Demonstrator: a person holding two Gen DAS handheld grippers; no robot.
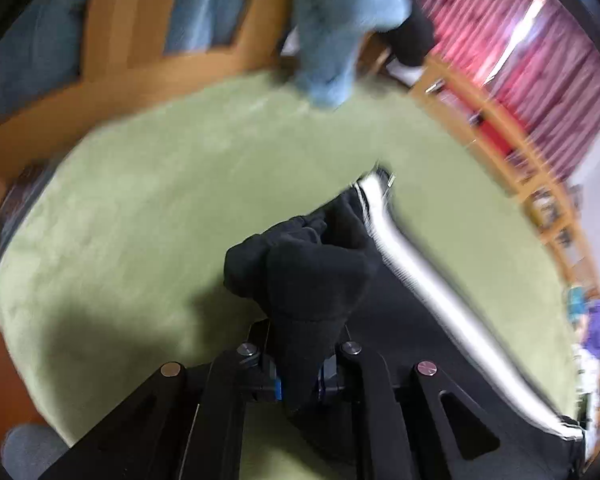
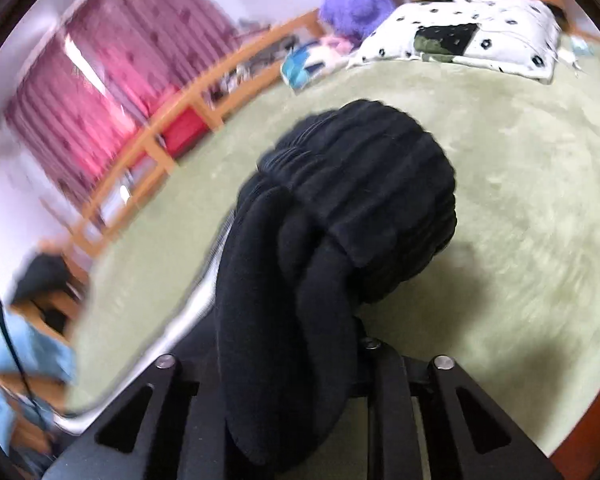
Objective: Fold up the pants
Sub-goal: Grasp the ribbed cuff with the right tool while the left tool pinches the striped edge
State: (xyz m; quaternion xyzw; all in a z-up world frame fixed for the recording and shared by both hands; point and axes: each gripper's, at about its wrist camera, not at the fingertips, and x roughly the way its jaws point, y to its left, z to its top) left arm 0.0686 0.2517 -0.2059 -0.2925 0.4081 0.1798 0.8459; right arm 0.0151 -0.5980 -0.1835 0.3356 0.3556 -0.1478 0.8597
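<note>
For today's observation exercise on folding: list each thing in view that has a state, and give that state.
Black pants: bunched, lifted off the bed, held at two places.
Left hand-held gripper: shut on the pants.
Right hand-held gripper: shut on the pants.
Curtains: drawn.

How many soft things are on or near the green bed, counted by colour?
Black: 1, the pants, held by both grippers
Light blue: 1, a cloth
Purple: 1, a plush toy
White with black dots: 1, a pillow
Total: 4

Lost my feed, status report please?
Left gripper shut on pants. Right gripper shut on pants too. Green bedspread ahead, pillow far off.
</note>
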